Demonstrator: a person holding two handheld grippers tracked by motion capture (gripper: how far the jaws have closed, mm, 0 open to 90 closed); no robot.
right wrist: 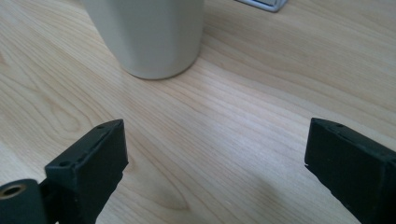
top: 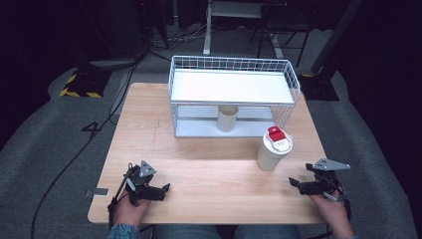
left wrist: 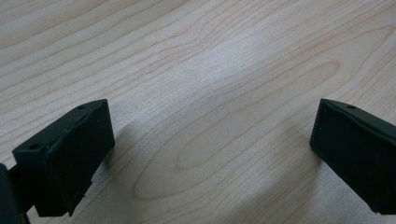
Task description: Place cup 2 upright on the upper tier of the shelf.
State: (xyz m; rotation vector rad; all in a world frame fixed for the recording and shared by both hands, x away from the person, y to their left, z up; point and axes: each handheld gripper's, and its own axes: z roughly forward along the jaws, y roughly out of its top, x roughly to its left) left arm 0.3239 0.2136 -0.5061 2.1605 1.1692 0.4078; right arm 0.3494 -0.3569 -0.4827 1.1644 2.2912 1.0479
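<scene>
Jaws wide and empty, both grippers rest on the desk (top: 209, 174); right gripper (top: 304, 185) likely reaches next for the lidded cup (top: 272, 149).

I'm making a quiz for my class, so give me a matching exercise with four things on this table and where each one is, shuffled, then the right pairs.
Things:
1. lidded cup
2. open cup
3. left gripper
4. right gripper

Places:
A. on the rack's lower shelf
B. near corner of the table, at the person's left, jaws apart
C. on the bare wood in front of the rack, red tab on top
D. just near and right of the lidded cup, jaws apart

Pairs: 1-C, 2-A, 3-B, 4-D
</scene>
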